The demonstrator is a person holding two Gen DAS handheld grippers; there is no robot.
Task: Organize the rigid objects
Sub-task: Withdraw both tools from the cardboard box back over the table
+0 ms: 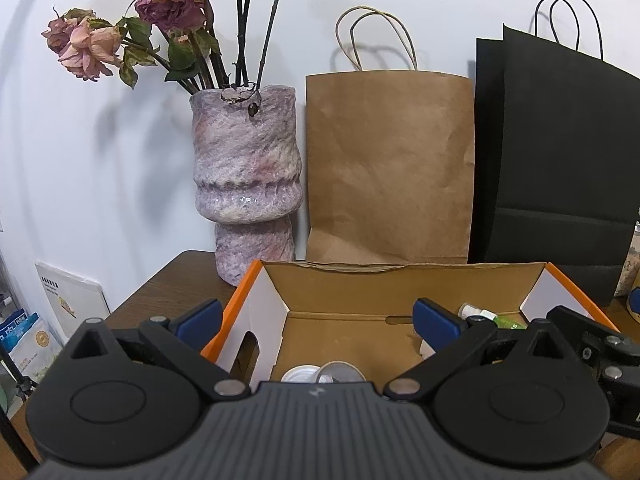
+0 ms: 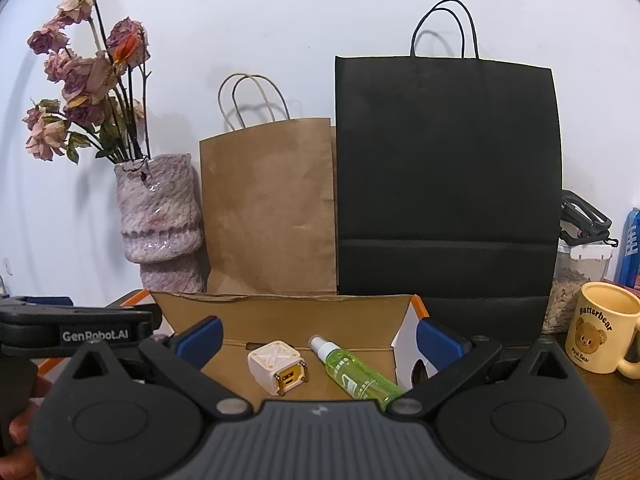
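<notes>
My blue fingers (image 2: pixel 199 338) frame a green spray bottle (image 2: pixel 356 372) and white cube (image 2: pixel 276 362) in the orange-edged box (image 2: pixel 418 306); mottled pink-purple vase (image 2: pixel 158 216) behind.

a: light is even and fairly bright in both views, white wall (image 2: pixel 360 20) clean, no blown-out patches.

b: shadows?

a: soft ones. handles of the brown paper bag (image 1: pixel 388 168) and the black paper bag (image 2: pixel 444 184) cast faint double shadows on the wall; the dried roses (image 1: pixel 160 12) throw a pale grey smear.

b: glare?

a: small glints on the glazed vase (image 1: pixel 246 184) only.

b: distortion?

a: strong fisheye bowing at the edges, dark corners. focus sharp throughout, no motion blur.
</notes>
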